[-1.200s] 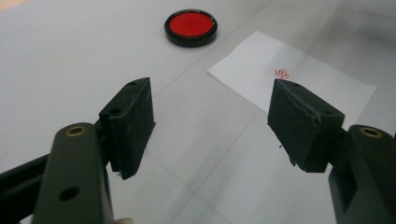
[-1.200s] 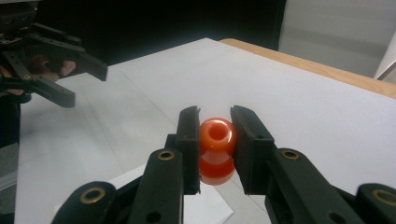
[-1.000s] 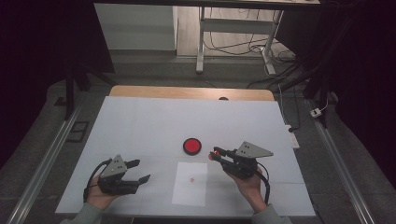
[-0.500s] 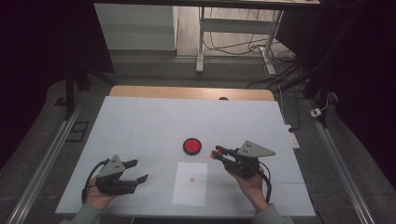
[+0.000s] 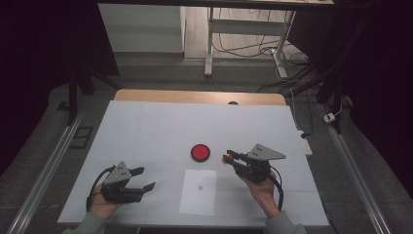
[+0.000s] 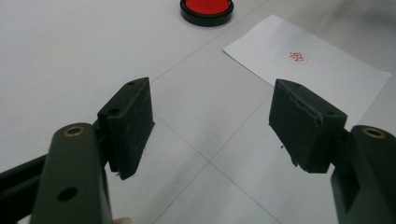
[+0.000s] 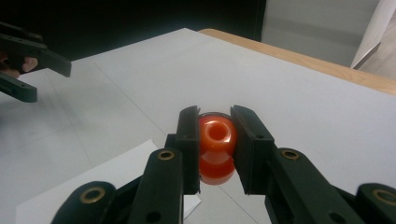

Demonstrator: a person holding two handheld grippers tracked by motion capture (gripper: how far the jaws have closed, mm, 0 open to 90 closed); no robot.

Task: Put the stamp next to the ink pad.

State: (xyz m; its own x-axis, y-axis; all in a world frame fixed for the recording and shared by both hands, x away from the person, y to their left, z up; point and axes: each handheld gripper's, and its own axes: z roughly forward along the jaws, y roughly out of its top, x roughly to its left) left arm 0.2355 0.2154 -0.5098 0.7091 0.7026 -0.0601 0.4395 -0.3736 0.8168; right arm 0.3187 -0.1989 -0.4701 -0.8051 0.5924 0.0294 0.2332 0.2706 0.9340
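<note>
One red stamp [image 7: 215, 147], one ink pad [image 5: 200, 152], one paper [image 5: 198, 191]

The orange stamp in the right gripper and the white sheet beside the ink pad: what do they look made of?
The orange stamp looks like glossy moulded plastic, perhaps rubbery: it is smooth and rounded, with soft highlights and a round hole in its end. The white sheet looks like plain matt paper: thin, flat, sharp-cornered, with a small red stamped mark. The ink pad seems to be a red pad in a black, probably plastic, case.
</note>
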